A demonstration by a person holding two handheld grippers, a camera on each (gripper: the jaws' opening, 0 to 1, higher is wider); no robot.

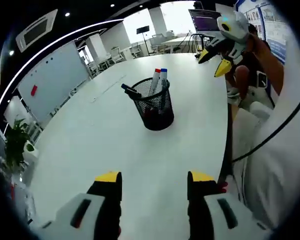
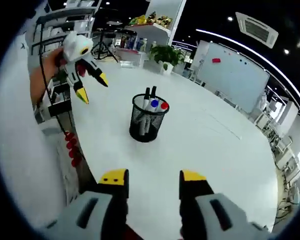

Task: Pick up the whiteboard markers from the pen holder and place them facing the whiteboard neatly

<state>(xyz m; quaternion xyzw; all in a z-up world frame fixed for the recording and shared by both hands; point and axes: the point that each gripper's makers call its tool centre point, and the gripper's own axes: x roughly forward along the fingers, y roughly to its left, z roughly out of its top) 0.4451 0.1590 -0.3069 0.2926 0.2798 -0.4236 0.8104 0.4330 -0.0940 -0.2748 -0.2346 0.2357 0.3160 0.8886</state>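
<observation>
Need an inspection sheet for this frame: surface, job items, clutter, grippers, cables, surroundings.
Surface: white table, bare around the holder.
Job's things: black mesh pen holder upright mid-table, holding a red-capped marker, a blue-capped marker and black markers; none removed yet.
Clutter: nothing seen on the table.
Grippers: left gripper open, empty, short of the holder; right gripper open, empty, also facing it.
Cables: black cable past the table edge.
Surroundings: whiteboard on the wall, potted plant, chairs and shelves behind.

Black mesh pen holder [image 1: 155, 107] stands upright on the table, whiteboard markers [image 1: 159, 80] inside.
</observation>
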